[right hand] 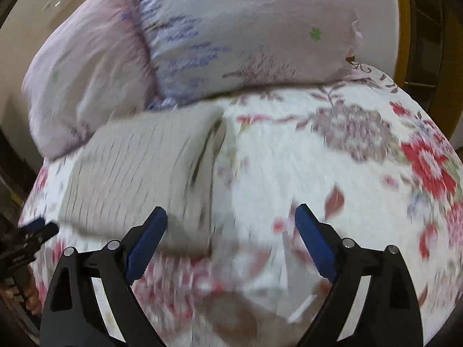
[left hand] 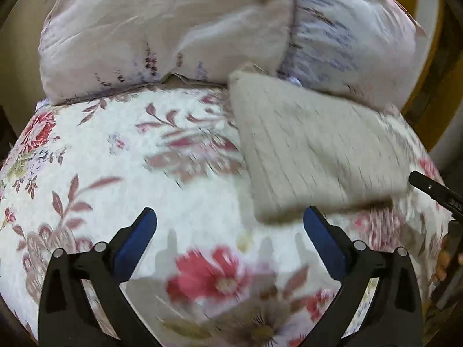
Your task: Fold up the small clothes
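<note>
Folded garment (left hand: 315, 156), beige w/ thin stripes, lies flat on floral bedsheet (left hand: 173, 196), far edge tucked against pale pillows (left hand: 162, 34). Looks already folded into a compact rectangle, layered edges visible on its right side in right wrist view (right hand: 139, 167). Both views motion-blurred, so fine detail of layers unclear.

Step in hand (my read): fold prob. done or near done, grippers off the cloth. To finish well: check edges line up, press stack flat, don't snag the top layer when moving past; if another fold is needed, pinch both near corners together and carry them evenly so the rectangle stays square.

Left gripper (left hand: 230, 222): jaws spread wide, nothing between them, hovering low over sheet, garment's near edge just ahead and to the right of right-hand pad. Pointed toward pillows, roughly level.

Right gripper (right hand: 231, 219): jaws also spread wide, empty. Garment's near corner sits just beyond its left finger (right hand: 147, 234), touching or not, can't tell. Each gripper's tip shows at the edge of the other's view, flanking the garment.
</note>
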